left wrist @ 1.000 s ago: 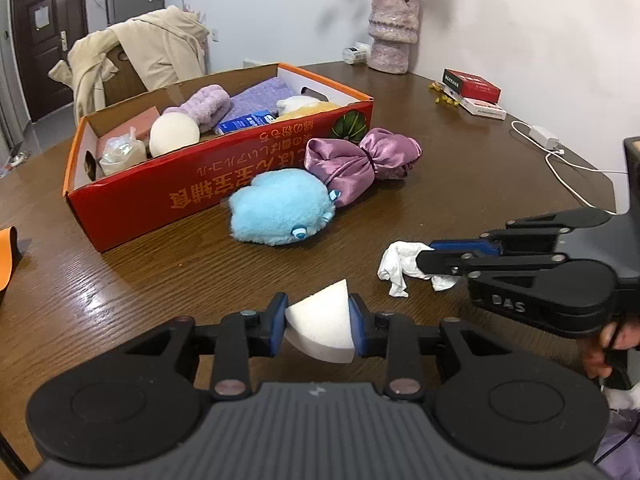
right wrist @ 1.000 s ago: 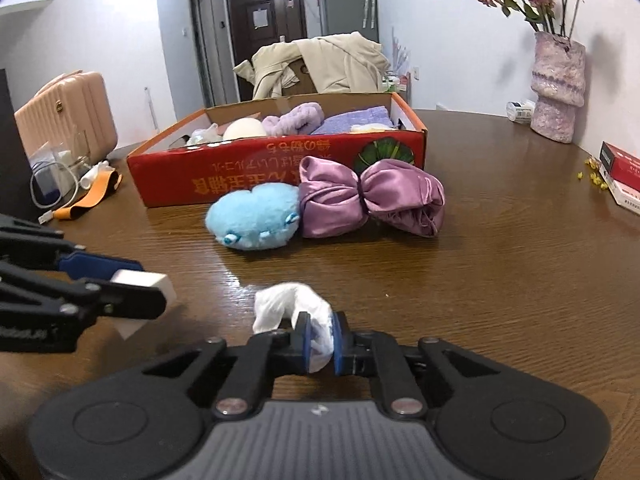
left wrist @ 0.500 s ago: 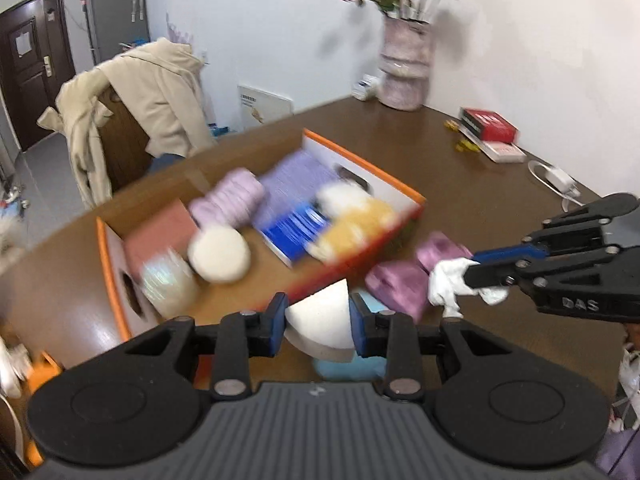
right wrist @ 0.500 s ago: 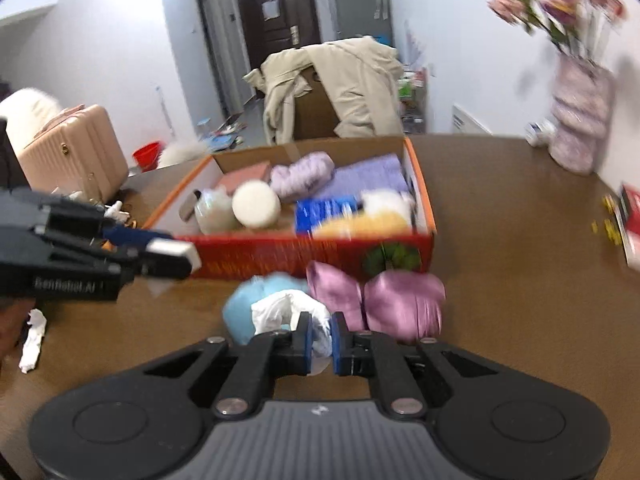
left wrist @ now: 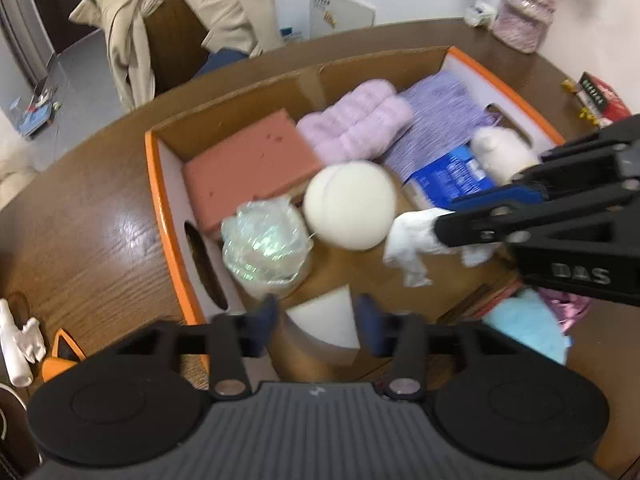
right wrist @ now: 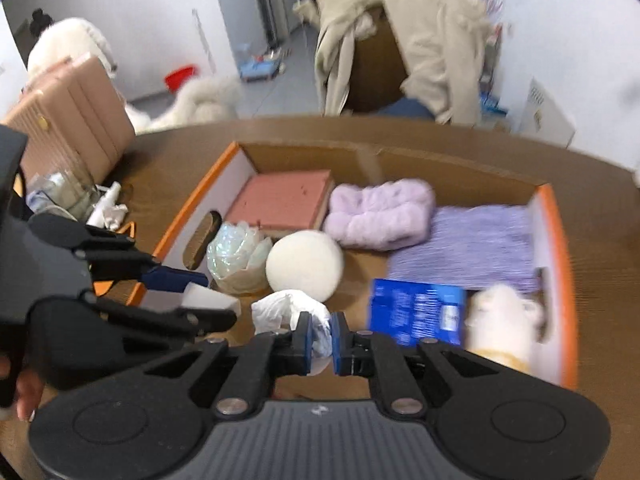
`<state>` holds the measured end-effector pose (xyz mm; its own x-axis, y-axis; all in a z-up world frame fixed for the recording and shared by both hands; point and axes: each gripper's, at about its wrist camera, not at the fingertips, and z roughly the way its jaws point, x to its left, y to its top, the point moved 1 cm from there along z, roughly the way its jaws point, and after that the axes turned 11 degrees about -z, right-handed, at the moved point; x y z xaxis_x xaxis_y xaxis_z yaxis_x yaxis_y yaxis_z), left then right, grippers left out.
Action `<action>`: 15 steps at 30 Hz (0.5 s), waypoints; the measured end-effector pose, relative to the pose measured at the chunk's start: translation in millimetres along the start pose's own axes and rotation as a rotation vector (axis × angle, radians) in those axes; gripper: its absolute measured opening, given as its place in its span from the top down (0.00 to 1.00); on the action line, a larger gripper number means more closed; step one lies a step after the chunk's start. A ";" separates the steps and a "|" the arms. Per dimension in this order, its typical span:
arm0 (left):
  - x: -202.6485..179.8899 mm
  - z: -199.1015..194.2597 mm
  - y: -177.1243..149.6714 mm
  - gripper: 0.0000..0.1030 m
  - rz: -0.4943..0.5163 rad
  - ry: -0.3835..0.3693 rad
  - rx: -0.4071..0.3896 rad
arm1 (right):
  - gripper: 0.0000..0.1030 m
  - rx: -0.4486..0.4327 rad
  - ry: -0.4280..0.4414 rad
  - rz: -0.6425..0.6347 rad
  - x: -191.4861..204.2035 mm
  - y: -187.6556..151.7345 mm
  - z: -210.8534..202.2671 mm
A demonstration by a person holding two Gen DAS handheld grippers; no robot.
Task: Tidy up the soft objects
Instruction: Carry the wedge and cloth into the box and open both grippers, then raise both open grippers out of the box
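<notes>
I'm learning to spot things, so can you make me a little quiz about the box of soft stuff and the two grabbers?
1. True or false: the white wedge-shaped foam sponge sits between the left gripper's opening jaws.
2. What does the right gripper pinch? A) crumpled white cloth B) cream round ball C) pink rectangular sponge block
3. Fill in: both grippers hover over the orange-edged cardboard ____.

Key: 1 true; 2 A; 3 box.

Home interior: wooden dining table [left wrist: 80, 208], coat [right wrist: 432, 40] draped over chair, suitcase [right wrist: 68, 120], flower vase [left wrist: 524, 8].
</notes>
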<state>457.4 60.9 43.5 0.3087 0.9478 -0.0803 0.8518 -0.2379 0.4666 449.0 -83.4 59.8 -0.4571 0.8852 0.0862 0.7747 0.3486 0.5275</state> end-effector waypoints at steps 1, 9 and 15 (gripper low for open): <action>1.7 1.0 -1.5 0.39 -0.002 0.002 -0.006 | 0.83 0.017 0.012 0.010 -0.5 1.4 11.0; 1.7 -16.1 -1.5 0.28 -0.024 0.010 -0.045 | 0.59 -0.023 0.025 0.087 -15.3 -4.6 10.3; -18.6 -53.3 -15.8 0.21 -0.055 0.029 -0.129 | 0.37 -0.160 -0.054 0.070 -25.6 -21.7 -59.8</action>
<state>415.6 58.4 84.6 0.2496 0.9647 -0.0842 0.8052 -0.1584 0.5715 417.8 -132.0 96.7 -0.3773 0.9222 0.0844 0.7221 0.2359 0.6503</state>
